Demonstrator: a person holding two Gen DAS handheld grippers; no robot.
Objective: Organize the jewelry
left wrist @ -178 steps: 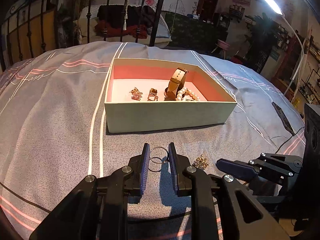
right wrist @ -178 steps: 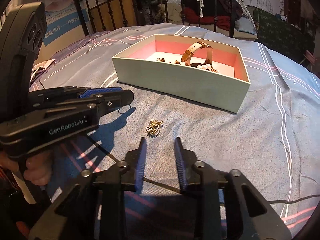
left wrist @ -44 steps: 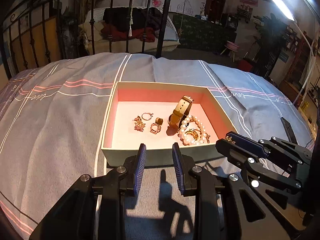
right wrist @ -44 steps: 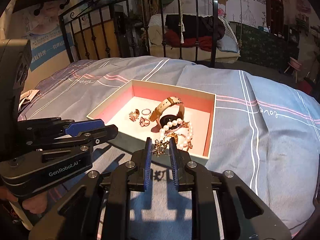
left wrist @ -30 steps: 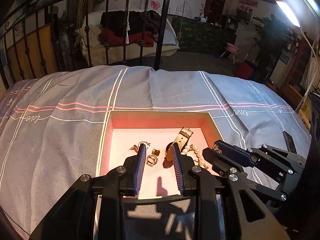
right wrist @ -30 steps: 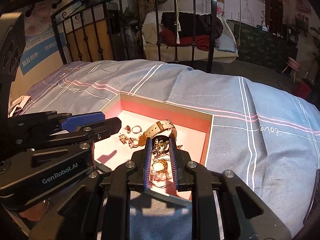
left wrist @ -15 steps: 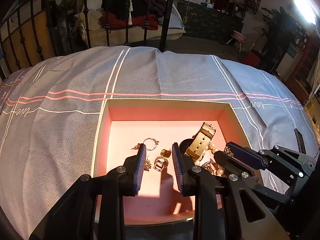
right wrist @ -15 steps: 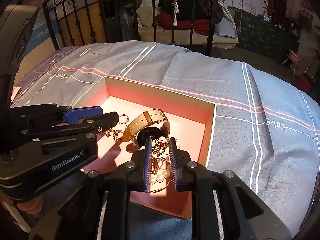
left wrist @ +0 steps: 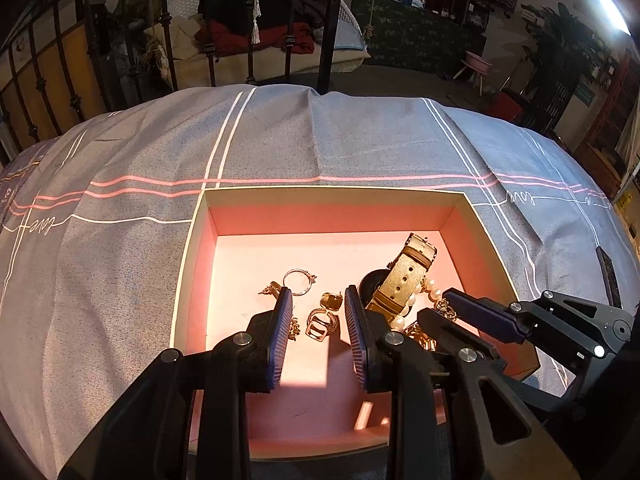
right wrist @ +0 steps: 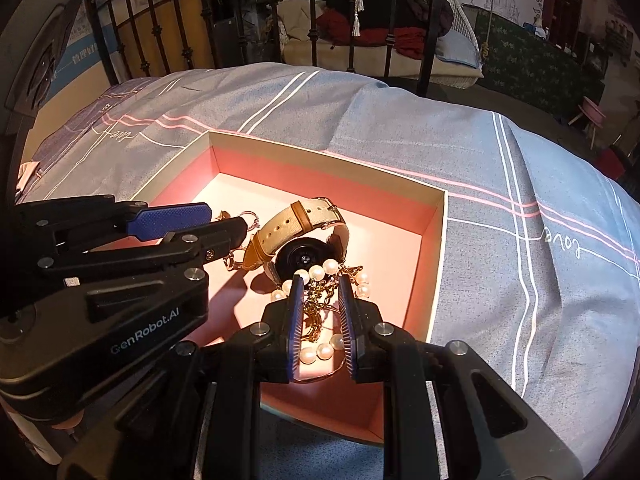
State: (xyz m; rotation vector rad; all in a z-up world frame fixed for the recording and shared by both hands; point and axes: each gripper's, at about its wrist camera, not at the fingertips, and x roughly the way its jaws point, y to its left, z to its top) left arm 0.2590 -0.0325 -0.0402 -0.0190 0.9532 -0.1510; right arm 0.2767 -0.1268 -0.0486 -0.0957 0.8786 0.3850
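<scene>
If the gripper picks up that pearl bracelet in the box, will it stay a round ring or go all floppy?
The pearl bracelet would probably go floppy, since it is separate round beads lying in a loose curve. It may snag, because a gold charm lies tangled over it beside the watch. The smooth pearls might slip from the right gripper.

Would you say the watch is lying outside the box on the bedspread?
No, the watch lies inside the box, on its pink floor beside the pearls.
</scene>
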